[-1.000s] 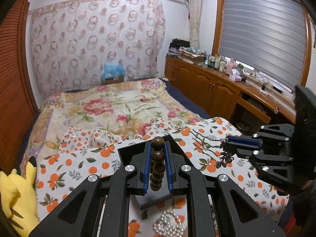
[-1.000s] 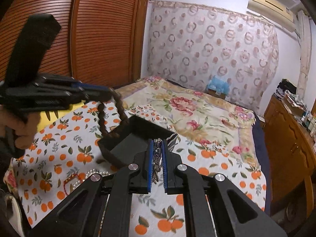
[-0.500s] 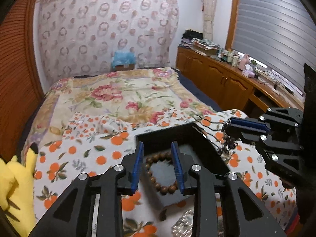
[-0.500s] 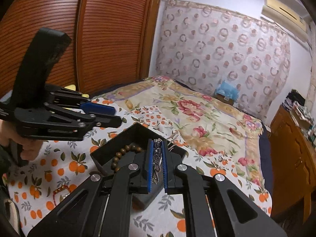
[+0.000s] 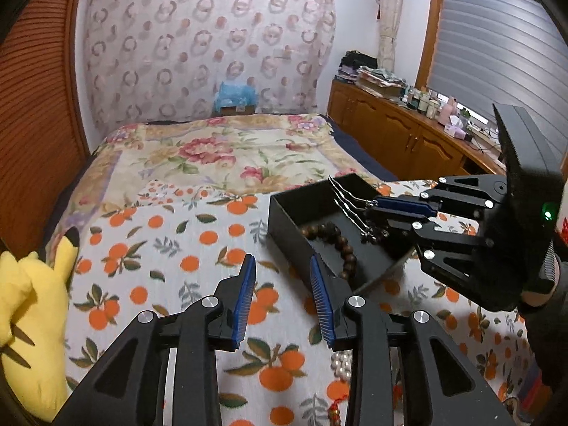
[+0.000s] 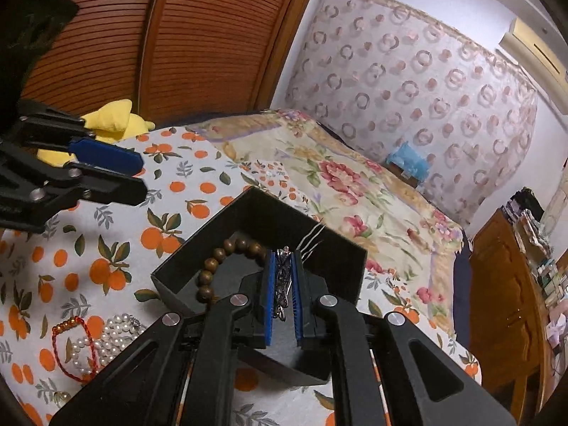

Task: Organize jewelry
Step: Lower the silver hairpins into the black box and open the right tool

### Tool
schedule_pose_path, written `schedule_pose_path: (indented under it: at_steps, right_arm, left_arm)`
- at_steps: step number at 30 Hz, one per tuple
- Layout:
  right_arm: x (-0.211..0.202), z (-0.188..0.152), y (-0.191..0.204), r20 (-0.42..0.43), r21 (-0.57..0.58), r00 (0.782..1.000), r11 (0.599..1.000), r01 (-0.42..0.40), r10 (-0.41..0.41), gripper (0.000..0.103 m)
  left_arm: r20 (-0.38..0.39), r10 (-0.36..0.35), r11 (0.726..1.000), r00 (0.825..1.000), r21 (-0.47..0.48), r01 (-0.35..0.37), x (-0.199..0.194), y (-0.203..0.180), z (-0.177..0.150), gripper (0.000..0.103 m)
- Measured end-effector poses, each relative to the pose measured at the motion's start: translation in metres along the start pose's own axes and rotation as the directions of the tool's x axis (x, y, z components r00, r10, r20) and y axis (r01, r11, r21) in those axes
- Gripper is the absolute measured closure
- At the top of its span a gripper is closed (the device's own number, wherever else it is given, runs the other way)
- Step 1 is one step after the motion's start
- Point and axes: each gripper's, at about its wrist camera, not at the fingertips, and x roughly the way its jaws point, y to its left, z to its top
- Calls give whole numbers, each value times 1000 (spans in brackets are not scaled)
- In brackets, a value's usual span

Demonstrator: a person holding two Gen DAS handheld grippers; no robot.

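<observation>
While the left gripper (image 5: 282, 298) hangs above the orange-print cloth (image 5: 170, 248) with its fingers spread and nothing between them, the right gripper (image 6: 283, 293) has its fingers clamped on a silver hair comb (image 6: 284, 278), whose prongs point out over the black box (image 6: 273, 220). Inside that box lies a brown bead bracelet (image 5: 337, 245). Beside the box, on the cloth, rest a pearl strand (image 6: 110, 340) and a red cord loop (image 6: 72, 349). A yellow plush (image 5: 25, 305) sits at the bed edge.

pearl strand (image 5: 341, 365) behind jaws, plush toy (image 5: 28, 323) cropped
</observation>
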Motion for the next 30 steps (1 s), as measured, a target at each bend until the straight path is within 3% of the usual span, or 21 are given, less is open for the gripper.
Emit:
schedule_pose_path:
  at_steps: [6,15,24,30]
  right_arm:
    - [1,-3,3,-22,21,1000,1000,3,-3,92]
    - [-6,-9,-2,-19,88,998,995,-53,55,92]
    - [-37,-24,-19,27,201,999,979,-38,33,92]
    - [-66,-53,-17,41,262,999,965,-29,19,90]
  left_arm:
    - [-5,-7,1000,1000,-8,6,-6,-1,-11,73]
    - [-19,-19,1000,1000,-7,19,-10,-4,-21,71]
    - [-46,-46,999,998,26,47,-10,-24,-31,67]
    - [-55,-60,997,997,39,62,-18,-36,-47,66]
